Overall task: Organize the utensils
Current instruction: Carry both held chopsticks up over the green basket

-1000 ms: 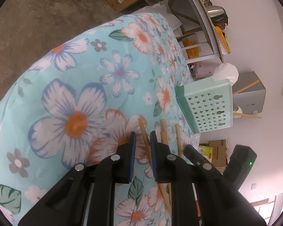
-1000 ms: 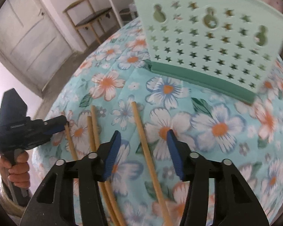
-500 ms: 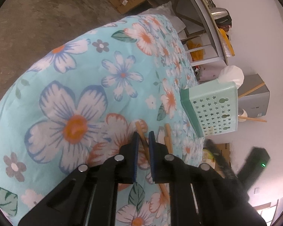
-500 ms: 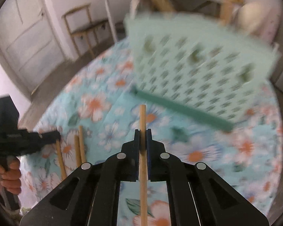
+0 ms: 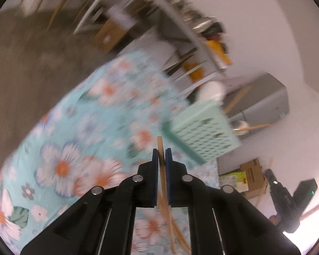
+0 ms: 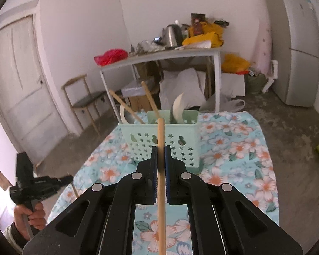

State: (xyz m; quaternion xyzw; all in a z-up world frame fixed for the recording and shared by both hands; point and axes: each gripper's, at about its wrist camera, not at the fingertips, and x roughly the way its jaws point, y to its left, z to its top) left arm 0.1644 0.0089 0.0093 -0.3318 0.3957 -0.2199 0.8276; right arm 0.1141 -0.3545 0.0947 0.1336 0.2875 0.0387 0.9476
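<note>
Holding one thin wooden chopstick (image 6: 160, 140) in my right gripper (image 6: 160, 148) and another wooden stick (image 5: 160, 146) in my left gripper (image 5: 161, 152), both clamped. The mint-green perforated plastic utensil basket (image 6: 161, 140) ahead already holds spoons and sticks. Loose sticks (image 5: 178, 238) remain on the floral tablecloth (image 5: 78, 148).

A: How does the right gripper (image 6: 161, 155) stand?

B: Angled downward, blue pads pinched onto a wooden chopstick (image 6: 160, 182) that runs straight between them.

A: And the left gripper (image 5: 161, 156)?

B: Likewise tilted downward. Its jaws have just been closing and now clamp a second chopstick (image 5: 162, 170). Seen from the right wrist, a bare hand (image 6: 29, 217) grips its handle.
</note>
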